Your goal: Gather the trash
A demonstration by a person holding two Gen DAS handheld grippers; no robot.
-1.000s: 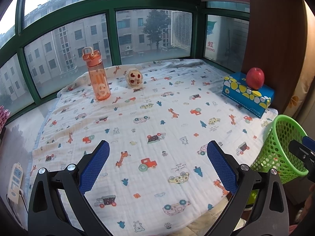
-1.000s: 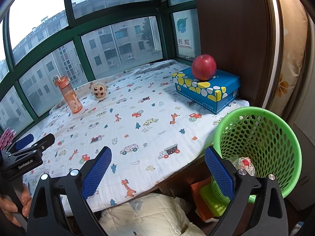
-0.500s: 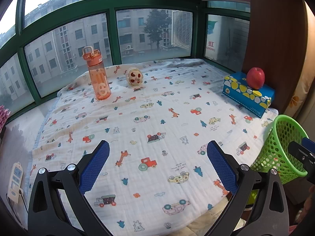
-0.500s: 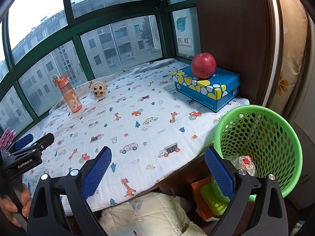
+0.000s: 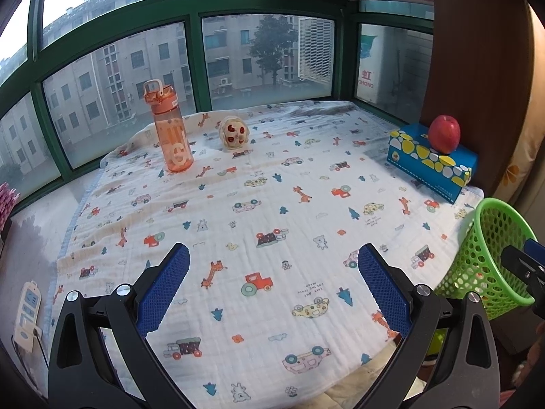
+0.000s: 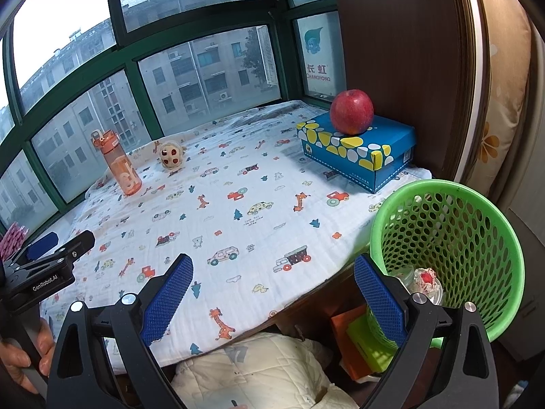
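The left gripper (image 5: 272, 284) was held low over the near edge of a cartoon-print cloth (image 5: 265, 204) spread on the window ledge, its jaws spread wide with nothing between them. The right gripper (image 6: 272, 288) was likewise held with its jaws wide apart and empty, at the near right edge of the cloth, just beside a green mesh basket (image 6: 477, 204). A crumpled white and red wrapper (image 6: 425, 281) was seen lying at the bottom of that basket. A second crumpled wrapper (image 5: 233, 133) of the same colours was left on the far side of the cloth, just right of an upright orange water bottle (image 5: 170, 133). At the far right, a red apple (image 5: 444, 133) was set on top of a blue patterned box (image 5: 429, 163). A hand (image 6: 20, 358) was seen gripping the left gripper's handle.
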